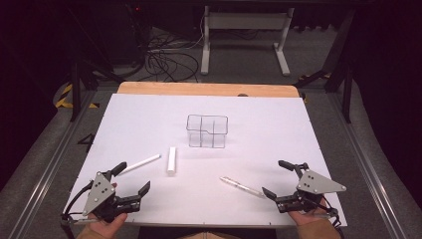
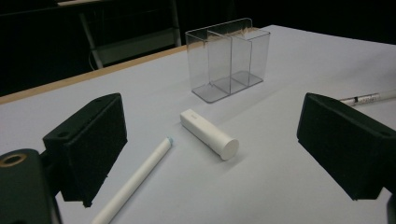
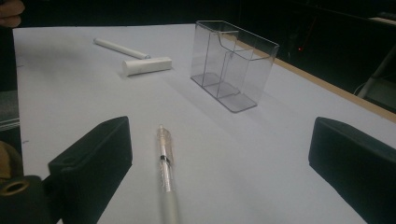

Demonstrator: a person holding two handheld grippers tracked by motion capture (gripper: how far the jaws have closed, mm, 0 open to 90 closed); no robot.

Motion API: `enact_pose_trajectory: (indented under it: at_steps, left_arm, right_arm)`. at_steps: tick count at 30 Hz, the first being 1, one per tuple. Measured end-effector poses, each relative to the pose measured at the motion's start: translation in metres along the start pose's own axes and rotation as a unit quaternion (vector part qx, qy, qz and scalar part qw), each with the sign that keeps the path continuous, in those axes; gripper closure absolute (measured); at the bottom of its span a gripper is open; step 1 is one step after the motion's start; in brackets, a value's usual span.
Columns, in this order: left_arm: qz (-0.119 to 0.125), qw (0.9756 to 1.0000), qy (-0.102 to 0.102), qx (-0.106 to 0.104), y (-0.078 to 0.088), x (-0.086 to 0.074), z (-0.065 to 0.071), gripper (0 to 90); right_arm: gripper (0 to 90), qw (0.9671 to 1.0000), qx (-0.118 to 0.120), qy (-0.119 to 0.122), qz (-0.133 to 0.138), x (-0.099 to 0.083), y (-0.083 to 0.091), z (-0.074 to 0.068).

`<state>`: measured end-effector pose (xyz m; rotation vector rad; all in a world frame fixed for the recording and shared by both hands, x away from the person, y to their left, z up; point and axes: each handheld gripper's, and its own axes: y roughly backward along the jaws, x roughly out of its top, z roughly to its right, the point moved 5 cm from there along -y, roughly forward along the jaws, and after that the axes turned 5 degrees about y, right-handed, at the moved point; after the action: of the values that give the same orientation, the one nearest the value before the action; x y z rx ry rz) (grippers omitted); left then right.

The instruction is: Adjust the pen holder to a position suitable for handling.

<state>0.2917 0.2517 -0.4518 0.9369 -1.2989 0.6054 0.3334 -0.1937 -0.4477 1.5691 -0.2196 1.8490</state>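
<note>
Light falls from above onto the white table [image 1: 149, 119], which is bright and even, while the floor and everything past the table's far edge sink into near black. The clear holder [image 1: 207, 131] throws only a faint shadow toward the near edge, with small glints on its walls. In the gripper views the black jaws are soft and out of focus, and the clear pen [image 3: 166, 172] blurs toward the bottom. All pictures look slightly grainy and soft.
</note>
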Motion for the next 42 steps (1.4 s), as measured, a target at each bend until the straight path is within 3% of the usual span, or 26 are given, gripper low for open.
enact_pose_trajectory:
  at_steps: [29,42]
  left_arm:
    - [0.001,1.0000,-0.006,0.004,0.001,0.001,0.001,9.3]
    - [-0.001,1.0000,-0.006,0.002,0.001,0.001,0.002,9.3]
  right_arm:
    - [8.8,0.9999,0.006,0.002,-0.012,0.003,-0.002,-0.002]
    - [8.8,0.9990,0.029,0.009,-0.033,0.019,-0.026,-0.003]
